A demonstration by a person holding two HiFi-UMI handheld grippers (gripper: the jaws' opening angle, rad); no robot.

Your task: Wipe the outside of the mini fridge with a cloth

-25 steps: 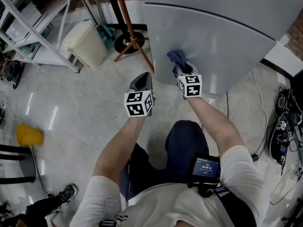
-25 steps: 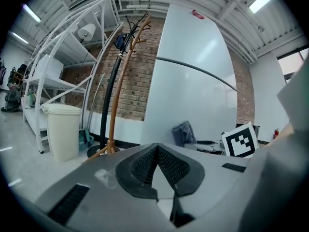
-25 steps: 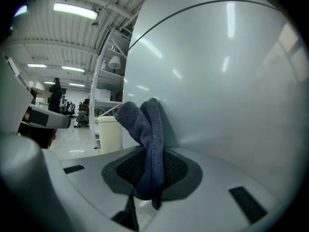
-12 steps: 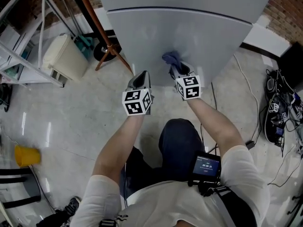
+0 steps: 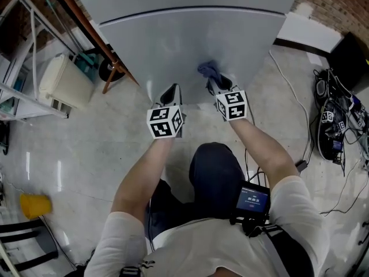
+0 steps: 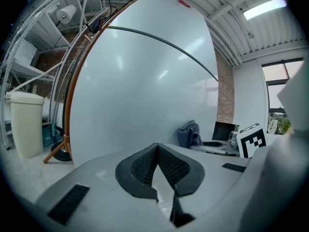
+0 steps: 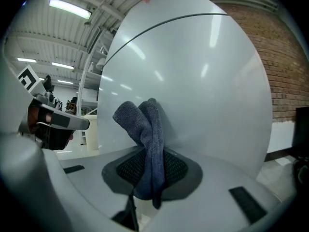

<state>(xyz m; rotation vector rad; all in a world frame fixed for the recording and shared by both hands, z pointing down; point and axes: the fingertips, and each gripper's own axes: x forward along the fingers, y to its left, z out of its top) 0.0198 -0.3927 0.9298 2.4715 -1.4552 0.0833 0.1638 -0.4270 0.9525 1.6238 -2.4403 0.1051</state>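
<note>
Clamping the blue-grey cloth [image 7: 146, 123] between its jaws, the right gripper [image 5: 215, 84] holds it against the mini fridge [image 5: 184, 42] front, while the left gripper [image 5: 171, 90], jaws together on nothing, hovers just left.

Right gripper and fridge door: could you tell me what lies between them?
A blue-grey cloth, clamped in the jaws of the right gripper, bunches against the fridge door; the right gripper view shows it best.

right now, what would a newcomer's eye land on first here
The pale grey mini fridge door fills the top of the head view. Low on it a blue-grey cloth is pinched in the right gripper, while the left gripper hangs shut and empty beside it.
</note>
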